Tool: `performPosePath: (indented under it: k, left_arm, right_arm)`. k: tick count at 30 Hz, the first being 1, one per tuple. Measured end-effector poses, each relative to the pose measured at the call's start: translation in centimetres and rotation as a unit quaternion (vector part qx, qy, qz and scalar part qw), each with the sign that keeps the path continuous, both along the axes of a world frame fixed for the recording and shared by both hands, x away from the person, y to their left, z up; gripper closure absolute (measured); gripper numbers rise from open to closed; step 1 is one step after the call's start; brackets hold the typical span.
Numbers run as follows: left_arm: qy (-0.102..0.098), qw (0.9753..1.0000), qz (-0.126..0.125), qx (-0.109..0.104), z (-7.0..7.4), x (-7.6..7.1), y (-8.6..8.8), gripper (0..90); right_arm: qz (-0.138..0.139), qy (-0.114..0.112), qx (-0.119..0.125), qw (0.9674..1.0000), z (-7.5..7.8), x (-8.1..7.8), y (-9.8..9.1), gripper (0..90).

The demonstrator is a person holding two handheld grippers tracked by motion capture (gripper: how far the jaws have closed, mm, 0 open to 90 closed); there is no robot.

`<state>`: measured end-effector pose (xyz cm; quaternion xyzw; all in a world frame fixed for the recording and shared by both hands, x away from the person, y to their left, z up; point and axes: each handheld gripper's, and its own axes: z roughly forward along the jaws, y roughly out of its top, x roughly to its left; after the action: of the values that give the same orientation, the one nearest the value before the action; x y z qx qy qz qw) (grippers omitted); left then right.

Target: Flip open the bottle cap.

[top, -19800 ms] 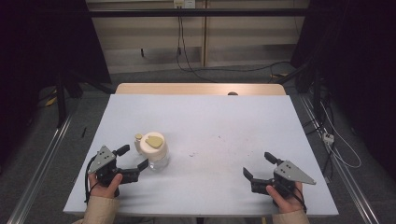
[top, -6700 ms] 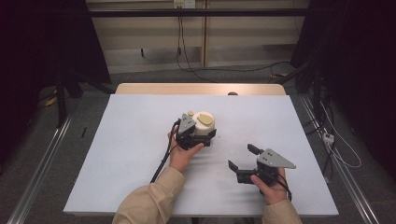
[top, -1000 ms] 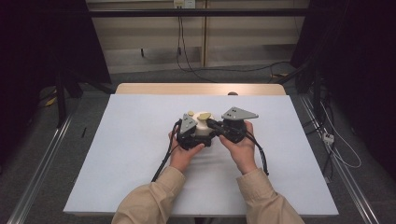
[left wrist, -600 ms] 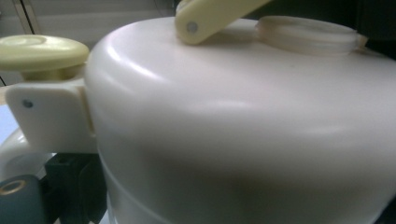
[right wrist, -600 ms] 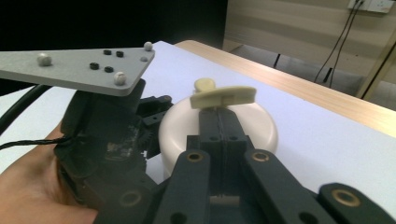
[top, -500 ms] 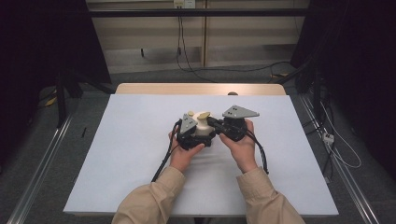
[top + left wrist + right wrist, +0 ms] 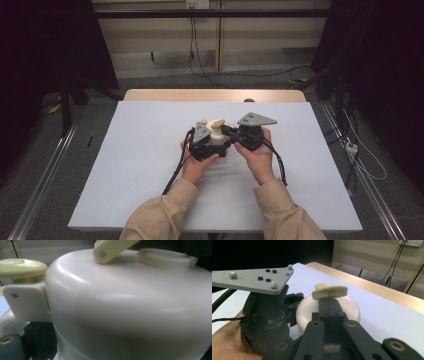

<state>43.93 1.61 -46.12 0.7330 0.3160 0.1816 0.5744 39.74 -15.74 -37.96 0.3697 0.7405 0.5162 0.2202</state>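
A cream plastic container (image 7: pixel 218 132) stands at the middle of the white table (image 7: pixel 140 160). My left gripper (image 7: pixel 207 145) is shut around its body, which sits very close in the left gripper view (image 7: pixel 125 305). On the lid are a raised yellow flap (image 7: pixel 330 292) and a yellow knob (image 7: pixel 20 266). My right gripper (image 7: pixel 329 301) comes in from the right with its jaws pressed together on the flap's lower edge, above the cream lid (image 7: pixel 352 311). In the high view the right gripper (image 7: pixel 229 131) touches the container's top.
The left gripper's grey plate (image 7: pixel 254 280) and black body sit close on the left of the right gripper view. A wooden strip (image 7: pixel 210 95) runs along the table's far edge. Cables (image 7: pixel 172 172) trail from both grippers toward the person's sleeves.
Over the last second nothing visibly moved. Earlier, the left gripper carried the container from the front left to the middle, and the right gripper came in to the lid.
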Motion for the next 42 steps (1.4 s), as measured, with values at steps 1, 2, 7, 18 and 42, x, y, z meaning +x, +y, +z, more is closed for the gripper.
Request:
performPosePath:
  k: [1,2,7,18,42]
  left_arm:
    - [-0.001,1.0,-0.001,0.001,0.0,0.01,0.01,5.4]
    - [-0.001,1.0,-0.001,0.001,0.01,0.02,0.02,5.4]
    - [-0.002,1.0,-0.001,0.002,0.01,0.03,0.03,5.4]
    - [-0.002,1.0,-0.001,0.001,0.0,0.05,0.05,5.4]
    - [-0.001,1.0,-0.002,0.003,0.01,0.06,0.05,5.4]
  right_arm:
    - [0.0,-0.001,-0.001,1.0,0.04,0.04,-0.01,90.0]
    - [-0.001,-0.002,0.002,1.0,0.1,0.07,0.02,90.0]
    - [0.002,-0.006,0.0,1.0,0.38,0.08,0.14,90.0]
    - [0.006,-0.005,0.003,1.0,0.2,0.32,0.24,90.0]
    - [0.007,-0.009,0.007,0.9999,0.38,0.7,0.39,90.0]
